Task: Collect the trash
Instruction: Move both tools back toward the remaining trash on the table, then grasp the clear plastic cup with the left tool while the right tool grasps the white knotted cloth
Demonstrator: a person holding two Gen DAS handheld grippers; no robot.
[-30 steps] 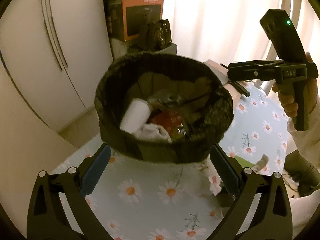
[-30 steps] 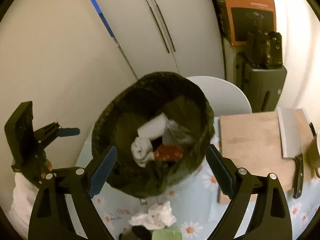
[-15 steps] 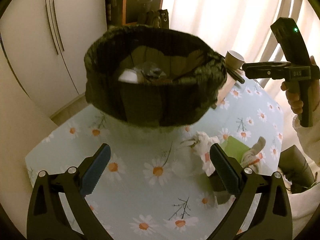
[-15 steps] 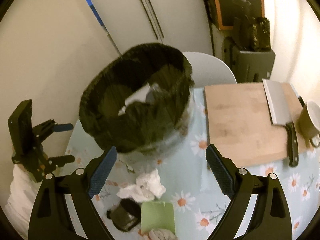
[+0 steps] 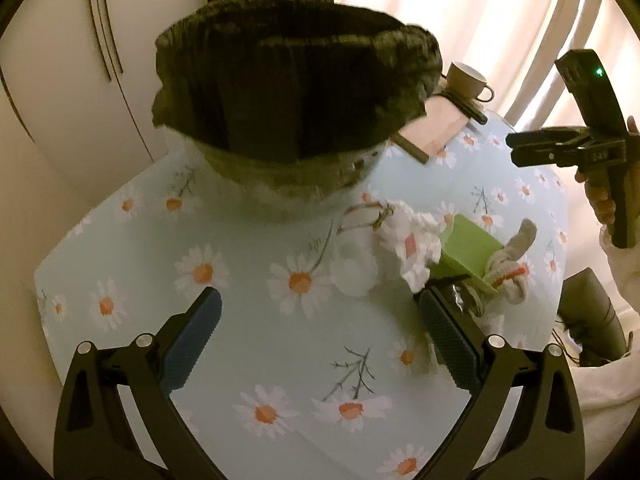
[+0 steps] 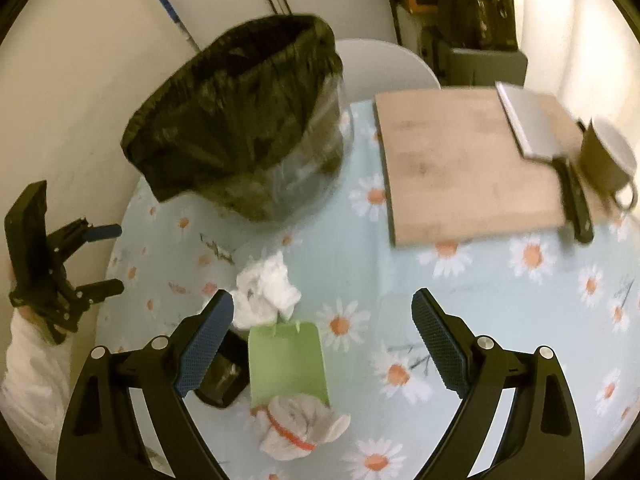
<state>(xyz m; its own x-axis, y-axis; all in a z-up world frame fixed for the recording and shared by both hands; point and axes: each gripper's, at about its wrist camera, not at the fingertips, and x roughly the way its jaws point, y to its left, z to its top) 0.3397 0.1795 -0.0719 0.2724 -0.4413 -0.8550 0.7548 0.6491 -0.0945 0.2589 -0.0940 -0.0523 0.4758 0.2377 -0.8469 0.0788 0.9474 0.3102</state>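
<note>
A bin lined with a black bag (image 5: pixel 296 88) (image 6: pixel 240 128) stands at the far side of the daisy tablecloth (image 5: pixel 248 280). In front of it lie a crumpled white tissue (image 6: pixel 266 288) (image 5: pixel 408 240), a green flat piece (image 6: pixel 286 356) (image 5: pixel 468 248), a dark wrapper (image 6: pixel 224 372) and a grey cloth bundle with a red band (image 6: pixel 298 424) (image 5: pixel 508 264). My right gripper (image 6: pixel 322 344) hangs open just above the green piece, the tissue by its left finger. Left of that pile, my left gripper (image 5: pixel 322 332) (image 6: pixel 92 260) is open over bare cloth.
A wooden cutting board (image 6: pixel 468 164) with a cleaver (image 6: pixel 536 132) on it and a cup (image 6: pixel 608 160) beside it fill the far right. A white chair back (image 6: pixel 384 60) stands behind the table. Cupboard doors and boxes lie beyond. A sleeve (image 6: pixel 28 380) shows at left.
Both grippers have sunk toward the table and tilted down. The bin's inside has gone out of sight and the trash pile has come close under the right gripper.
</note>
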